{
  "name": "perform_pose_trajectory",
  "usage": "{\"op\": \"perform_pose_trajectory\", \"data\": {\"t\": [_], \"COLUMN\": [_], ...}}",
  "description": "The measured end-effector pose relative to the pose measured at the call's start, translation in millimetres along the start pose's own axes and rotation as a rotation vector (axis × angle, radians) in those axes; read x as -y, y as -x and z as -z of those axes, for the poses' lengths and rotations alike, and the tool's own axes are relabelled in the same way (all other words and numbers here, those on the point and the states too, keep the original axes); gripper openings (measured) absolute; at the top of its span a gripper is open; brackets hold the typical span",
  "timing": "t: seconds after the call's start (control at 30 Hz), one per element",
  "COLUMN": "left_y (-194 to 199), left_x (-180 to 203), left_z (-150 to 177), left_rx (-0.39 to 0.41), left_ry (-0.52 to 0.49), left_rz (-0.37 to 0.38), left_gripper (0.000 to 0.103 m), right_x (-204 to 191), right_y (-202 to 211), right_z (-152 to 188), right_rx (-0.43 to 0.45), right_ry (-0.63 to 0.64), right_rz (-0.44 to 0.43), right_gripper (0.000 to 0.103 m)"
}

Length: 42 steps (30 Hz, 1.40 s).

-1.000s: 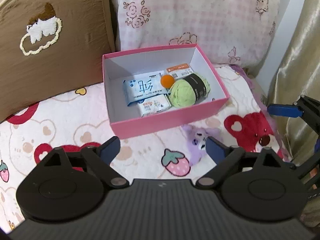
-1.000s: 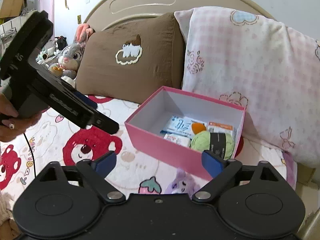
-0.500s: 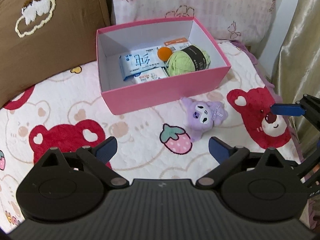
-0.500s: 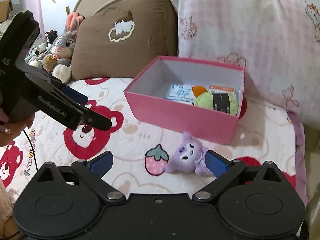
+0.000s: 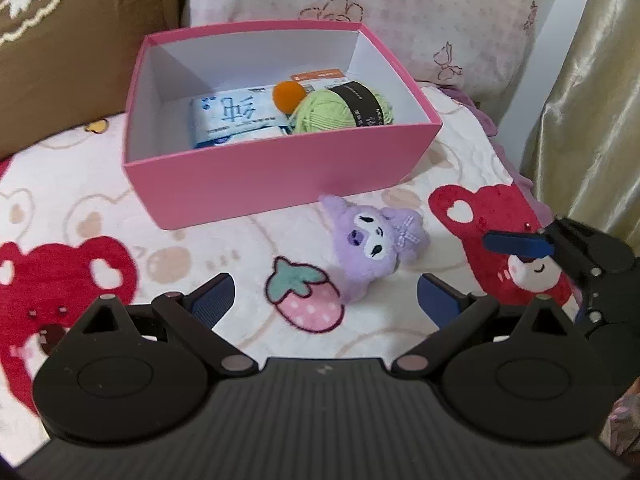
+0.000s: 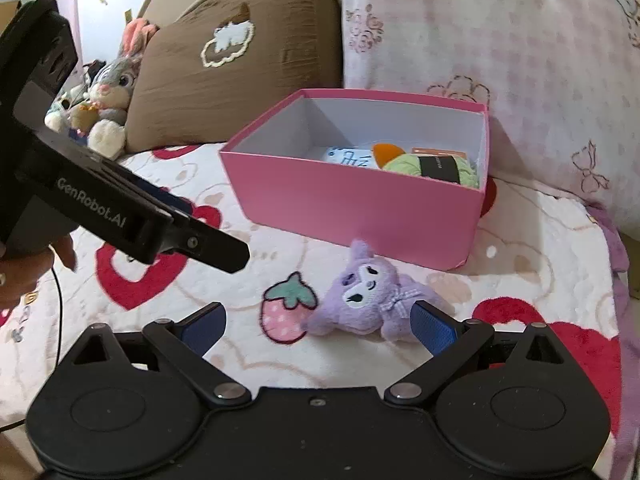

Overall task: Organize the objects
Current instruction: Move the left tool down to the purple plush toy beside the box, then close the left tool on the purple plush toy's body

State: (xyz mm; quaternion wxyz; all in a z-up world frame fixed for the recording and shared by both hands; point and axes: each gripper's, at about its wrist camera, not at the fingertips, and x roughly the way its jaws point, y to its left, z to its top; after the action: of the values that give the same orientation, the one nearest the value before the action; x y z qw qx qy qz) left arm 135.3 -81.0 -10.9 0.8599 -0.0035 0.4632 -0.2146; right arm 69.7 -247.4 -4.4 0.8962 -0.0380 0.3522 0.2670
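Purple plush toy [image 6: 370,300] lies on the bear-print blanket [image 6: 520,264], just before the pink box [image 6: 352,208], long axis roughly across the right gripper [image 6: 318,326] — jaws spread, empty, toy's edge beside its right fingertip. Left gripper [image 5: 325,300] also spread, empty, farther back. Right is nearer. Setting: bed, pillows [image 6: 500,32] behind the box.

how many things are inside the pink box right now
4 visible in the pink box: a blue-print tissue pack, an orange ball, green yarn at the right end, and an orange-labelled packet by the back wall. The front wall may hide more.
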Motion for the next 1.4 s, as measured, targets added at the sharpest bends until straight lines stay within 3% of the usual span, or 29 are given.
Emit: {"op": "perform_pose_trajectory", "data": {"t": [0.23,0.43,0.8,0.87,0.9,0.97,1.1,1.17,1.4], "left_y": [-39.1,-64.3,-109.8,-115.3,-118.0,-122.8,-120.5,-118.3,-95.7], "left_x": [-7.2,0.9,-3.0,-4.5,-5.2,-6.0,-4.6,-4.1,-4.4], "left_z": [5.7,12.2,15.9,16.5,16.8,17.7,21.1,22.0,23.7], "left_rx": [0.041,0.135,0.123,0.122,0.117,0.1,0.118,0.117,0.115], "left_ry": [0.063,0.025,0.124,0.145,0.153,0.166,0.185,0.196,0.218], "left_rz": [0.078,0.076,0.149,0.165,0.175,0.197,0.204,0.207,0.226], "left_gripper": [0.098,0.097,0.095,0.086,0.069,0.049,0.046,0.045,0.045], "right_x": [13.9,26.6,36.7,36.3,36.4,36.8,32.6,28.9,18.3], "right_y": [-28.4,-50.8,-88.7,-90.3,-91.2,-93.4,-95.9,-95.3,-77.3], "right_z": [18.4,36.0,49.5,50.8,50.5,49.4,46.3,45.6,40.9], "right_rx": [0.011,0.067,0.05,0.054,0.054,0.049,0.038,0.038,0.061], "right_ry": [-0.016,-0.058,-0.021,-0.006,-0.002,0.004,0.041,0.058,0.051], "right_rz": [0.013,0.066,0.082,0.079,0.078,0.071,0.088,0.122,0.133], "right_gripper": [0.1,0.1,0.1,0.1,0.1,0.1,0.092,0.08,0.074]}}
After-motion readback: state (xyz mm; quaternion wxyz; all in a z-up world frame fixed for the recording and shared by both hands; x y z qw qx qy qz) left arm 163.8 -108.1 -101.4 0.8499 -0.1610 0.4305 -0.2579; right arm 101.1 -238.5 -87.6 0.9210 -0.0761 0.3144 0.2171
